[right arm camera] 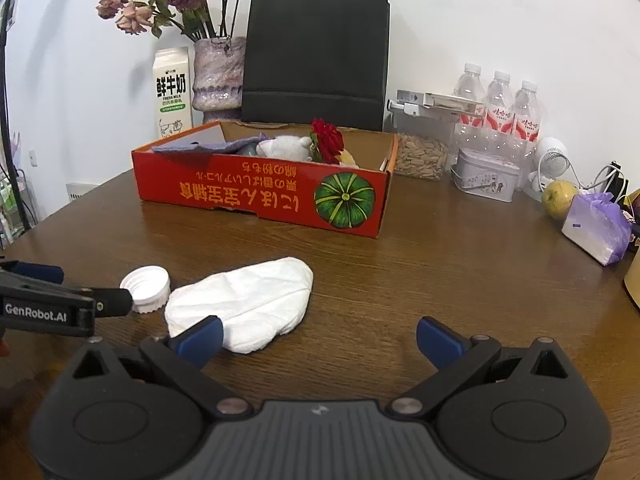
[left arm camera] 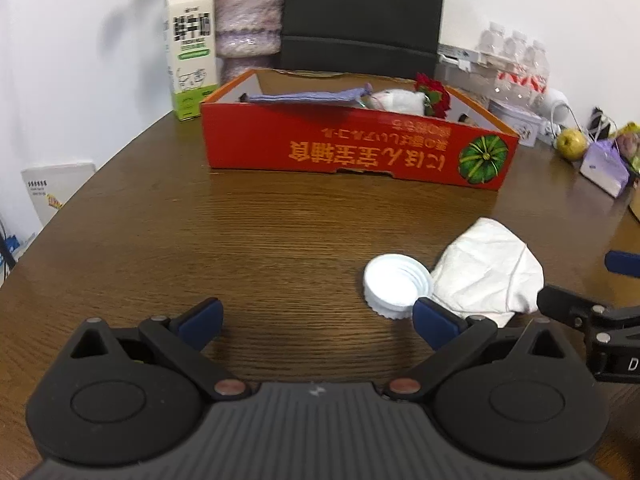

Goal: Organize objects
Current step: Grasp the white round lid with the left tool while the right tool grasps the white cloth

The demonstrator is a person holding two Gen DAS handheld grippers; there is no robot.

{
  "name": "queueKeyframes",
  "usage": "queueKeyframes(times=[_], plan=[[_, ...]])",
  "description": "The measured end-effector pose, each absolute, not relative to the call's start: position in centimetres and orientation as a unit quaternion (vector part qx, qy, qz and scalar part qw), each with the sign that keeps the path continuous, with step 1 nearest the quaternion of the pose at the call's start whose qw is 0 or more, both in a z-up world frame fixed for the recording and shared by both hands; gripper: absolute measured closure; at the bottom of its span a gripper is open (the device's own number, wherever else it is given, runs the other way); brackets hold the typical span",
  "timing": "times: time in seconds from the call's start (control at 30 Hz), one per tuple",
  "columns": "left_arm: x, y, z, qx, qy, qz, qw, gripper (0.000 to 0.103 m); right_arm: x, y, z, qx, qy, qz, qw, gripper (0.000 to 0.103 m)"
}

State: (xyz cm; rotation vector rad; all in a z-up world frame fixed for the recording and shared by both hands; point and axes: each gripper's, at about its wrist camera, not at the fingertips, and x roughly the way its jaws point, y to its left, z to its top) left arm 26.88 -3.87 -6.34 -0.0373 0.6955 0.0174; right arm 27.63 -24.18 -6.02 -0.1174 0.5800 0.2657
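In the left wrist view, the left gripper is low over the wooden table, and its blue fingers stand wide apart with nothing between them. The white cap lies open side up just in front of the right finger, which covers a little of its near rim. The white cloth lies just beside the cap on its right. Further on, near the far edge of the table, stands the red box with a purple cloth, a white soft thing and a red flower inside. Bare table lies between the gripper and the box.

In the right wrist view, the right gripper is also low over the table, with its fingers spread and empty. The cloth lies in front of the left finger, which hides its near end. The cap sits left of the cloth; the left gripper's black finger reaches to it from the left edge. The box stands behind, and a milk carton, a vase, a black bag and water bottles stand along the far edge.
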Motion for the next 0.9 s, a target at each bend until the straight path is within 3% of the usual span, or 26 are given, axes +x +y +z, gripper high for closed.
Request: queueKeyframes(times=[0.2, 0.3, 0.47, 0.53, 0.9], plan=[[27.4, -5.3, -6.5, 0.003, 0.336, -0.007, 0.942, 0.001, 27.8, -24.5, -6.1, -0.050, 0.285, 0.112, 0.950, 0.000], [27.9, -5.8, -6.4, 0.007, 0.332, -0.015, 0.943, 0.007, 28.0, -24.9, -6.1, -0.043, 0.289, 0.104, 0.951, 0.000], [28.3, -6.3, -6.5, 0.009, 0.332, -0.040, 0.942, 0.032, 28.2, -24.8, -6.3, -0.044, 0.292, 0.103, 0.950, 0.000], [28.1, -6.4, -6.4, 0.012, 0.329, -0.051, 0.943, 0.061, 28.2, -24.7, -6.3, -0.045, 0.293, 0.105, 0.949, 0.000], [27.5, -5.2, -5.9, -0.007, 0.327, -0.063, 0.943, 0.062, 28.3, -24.5, -6.5, -0.048, 0.295, 0.109, 0.948, 0.000]])
